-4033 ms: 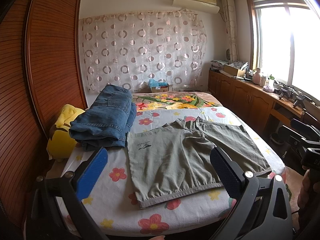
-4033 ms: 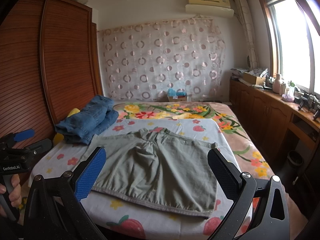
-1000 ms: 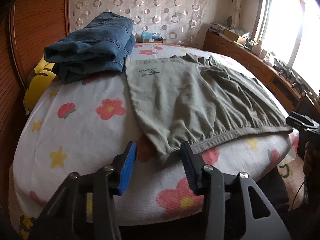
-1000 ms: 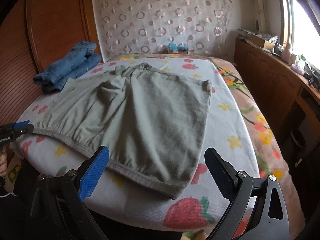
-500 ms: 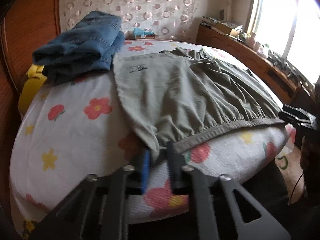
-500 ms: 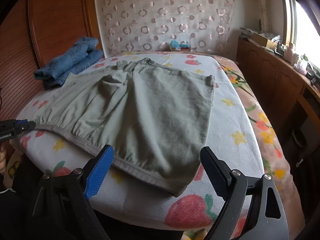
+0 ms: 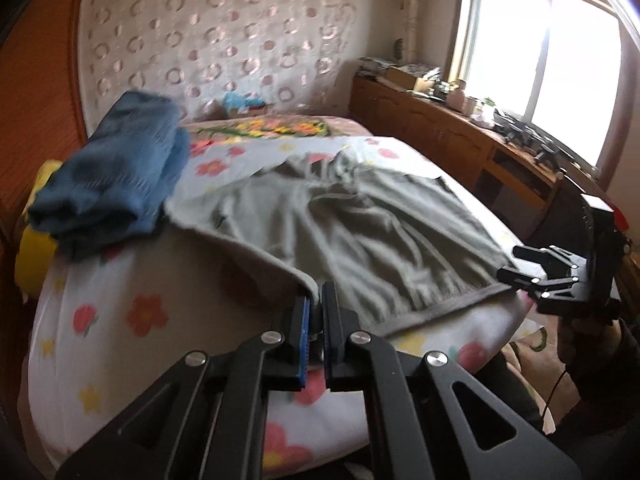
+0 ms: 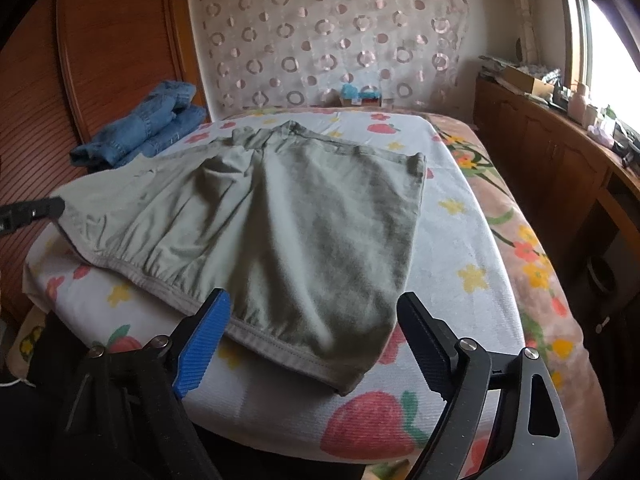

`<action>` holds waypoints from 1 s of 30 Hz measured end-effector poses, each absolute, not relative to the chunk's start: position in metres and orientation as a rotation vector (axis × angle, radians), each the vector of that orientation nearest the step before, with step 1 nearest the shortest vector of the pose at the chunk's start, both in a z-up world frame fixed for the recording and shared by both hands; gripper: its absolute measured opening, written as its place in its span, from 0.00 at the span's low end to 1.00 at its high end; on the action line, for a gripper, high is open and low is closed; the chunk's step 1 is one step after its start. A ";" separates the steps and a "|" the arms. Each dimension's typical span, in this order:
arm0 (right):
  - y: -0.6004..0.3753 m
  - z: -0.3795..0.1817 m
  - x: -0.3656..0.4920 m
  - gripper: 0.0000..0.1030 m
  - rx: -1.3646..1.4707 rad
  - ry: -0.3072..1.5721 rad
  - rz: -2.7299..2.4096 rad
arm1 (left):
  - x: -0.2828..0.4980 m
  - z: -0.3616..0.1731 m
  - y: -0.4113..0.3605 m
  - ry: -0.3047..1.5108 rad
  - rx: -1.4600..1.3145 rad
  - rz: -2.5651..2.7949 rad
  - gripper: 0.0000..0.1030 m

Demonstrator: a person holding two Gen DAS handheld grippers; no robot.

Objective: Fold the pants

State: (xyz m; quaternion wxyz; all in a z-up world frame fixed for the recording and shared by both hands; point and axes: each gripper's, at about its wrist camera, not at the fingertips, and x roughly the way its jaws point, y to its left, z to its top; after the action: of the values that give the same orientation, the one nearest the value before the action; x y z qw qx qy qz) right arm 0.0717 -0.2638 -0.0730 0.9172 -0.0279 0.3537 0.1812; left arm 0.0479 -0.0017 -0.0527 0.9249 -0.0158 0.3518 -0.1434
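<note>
Grey-green shorts (image 8: 288,220) lie spread on the flowered bed sheet (image 8: 460,248), waistband toward me. My left gripper (image 7: 315,300) is shut on the left corner of the waistband and holds it lifted off the bed; the cloth (image 7: 360,232) rises in a ridge toward it. My right gripper (image 8: 312,316) is open, its fingers on either side of the right end of the waistband, just above it. The right gripper also shows in the left wrist view (image 7: 536,272), at the right corner of the shorts.
Folded blue jeans (image 8: 148,128) lie at the back left of the bed, beside a yellow pillow (image 7: 34,248). A wooden wardrobe (image 8: 104,52) stands on the left. A wooden counter (image 8: 560,140) with clutter runs along the right under the window.
My left gripper has lifted the left waistband corner and pulled that side of the shorts up off the bed. My right gripper has moved in closer over the right end and narrowed.
</note>
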 end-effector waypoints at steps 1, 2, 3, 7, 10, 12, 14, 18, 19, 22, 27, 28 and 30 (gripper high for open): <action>-0.265 -0.072 0.072 0.79 -0.058 0.725 0.371 | 0.051 -0.050 -0.005 0.717 -0.028 -0.305 0.01; -0.266 -0.072 0.072 0.77 -0.059 0.724 0.371 | 0.056 -0.046 -0.011 0.713 -0.023 -0.324 0.01; -0.267 -0.072 0.072 0.74 -0.059 0.722 0.371 | 0.060 -0.044 -0.017 0.709 -0.024 -0.340 0.01; -0.273 -0.070 0.072 0.66 -0.062 0.717 0.367 | 0.074 -0.037 -0.041 0.707 0.001 -0.390 0.01; -0.278 -0.069 0.072 0.65 -0.061 0.715 0.361 | 0.083 -0.034 -0.058 0.707 0.007 -0.425 0.01; -0.282 -0.069 0.072 0.64 -0.056 0.715 0.358 | 0.086 -0.032 -0.067 0.706 0.017 -0.434 0.01; -0.285 -0.068 0.070 0.63 -0.050 0.713 0.360 | 0.091 -0.030 -0.076 0.710 0.016 -0.458 0.01; -0.288 -0.067 0.069 0.58 -0.044 0.708 0.364 | 0.099 -0.026 -0.097 0.710 0.026 -0.496 0.01; -0.289 -0.066 0.068 0.58 -0.041 0.706 0.364 | 0.101 -0.025 -0.103 0.709 0.033 -0.504 0.01; -0.292 -0.065 0.068 0.58 -0.038 0.700 0.366 | 0.102 -0.025 -0.116 0.705 0.059 -0.504 0.01; -0.295 -0.064 0.067 0.58 -0.023 0.693 0.372 | 0.107 -0.035 -0.121 0.728 0.061 -0.490 0.13; -0.295 -0.064 0.067 0.58 -0.021 0.692 0.373 | 0.107 -0.036 -0.120 0.728 0.061 -0.480 0.20; -0.296 -0.063 0.066 0.58 -0.018 0.691 0.377 | 0.105 -0.036 -0.118 0.724 0.065 -0.463 0.25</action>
State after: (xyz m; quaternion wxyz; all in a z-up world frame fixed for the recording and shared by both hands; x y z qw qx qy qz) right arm 0.0662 -0.2955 -0.0627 0.9235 -0.0088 0.3365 0.1839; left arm 0.1054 -0.1176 -0.0360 0.9086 0.0317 0.3510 -0.2243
